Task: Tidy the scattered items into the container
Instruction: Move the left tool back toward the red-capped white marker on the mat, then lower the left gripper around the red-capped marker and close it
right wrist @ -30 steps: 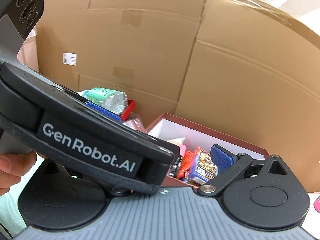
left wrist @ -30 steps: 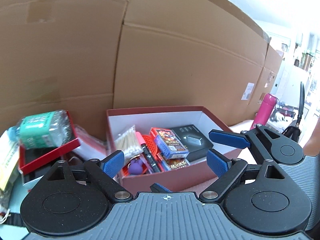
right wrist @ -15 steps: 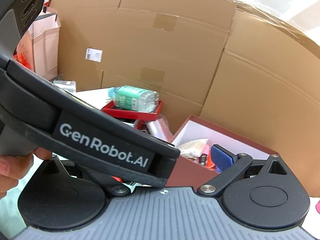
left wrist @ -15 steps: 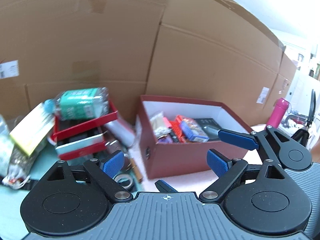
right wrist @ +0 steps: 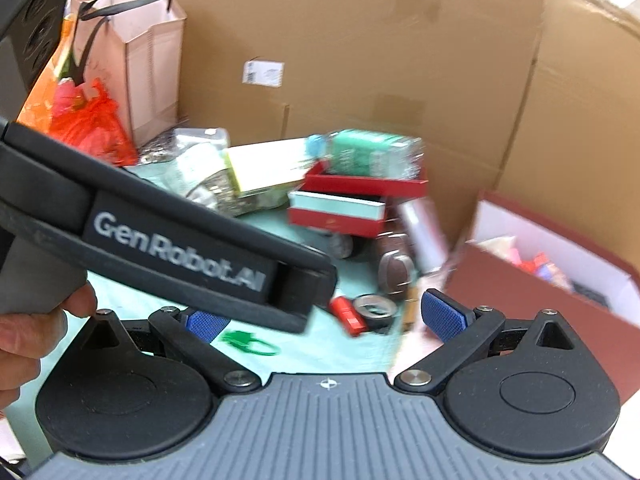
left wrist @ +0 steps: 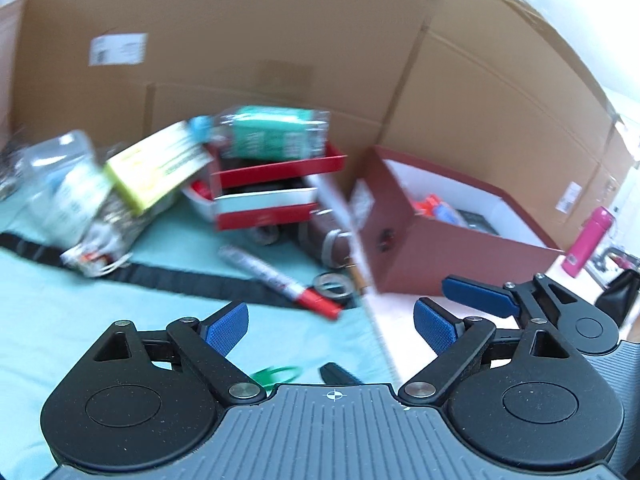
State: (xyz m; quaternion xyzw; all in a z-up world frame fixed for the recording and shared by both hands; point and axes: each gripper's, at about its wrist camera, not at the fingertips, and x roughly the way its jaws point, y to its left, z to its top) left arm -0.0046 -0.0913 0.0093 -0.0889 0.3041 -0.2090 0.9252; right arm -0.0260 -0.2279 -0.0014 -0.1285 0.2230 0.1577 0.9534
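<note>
The dark red box (left wrist: 452,256) stands at the right with several small items inside; the right wrist view shows it too (right wrist: 520,292). On the teal cloth left of it lie a marker with a red cap (left wrist: 280,276), a tape roll (left wrist: 334,285), a brown buckled item (left wrist: 332,244) and a green ring (left wrist: 276,374). My left gripper (left wrist: 330,326) hovers open and empty above the cloth, short of the marker. My right gripper (right wrist: 324,320) is open and empty beside it. The left gripper's body (right wrist: 180,248) crosses the right wrist view. Both views are blurred.
A green-labelled bottle (left wrist: 276,136) lies on stacked red boxes (left wrist: 276,184), with a yellow-green packet (left wrist: 156,168) and bags to their left. Cardboard cartons (left wrist: 280,40) wall the back. A paper bag (right wrist: 132,60) stands far left, a pink bottle (left wrist: 588,240) far right. A hand (right wrist: 32,336) holds the left gripper.
Both grippers have swung left and drawn back from the dark red box, which now sits at the right of both views. The scattered items on the cloth have come into view. Both stay open.
</note>
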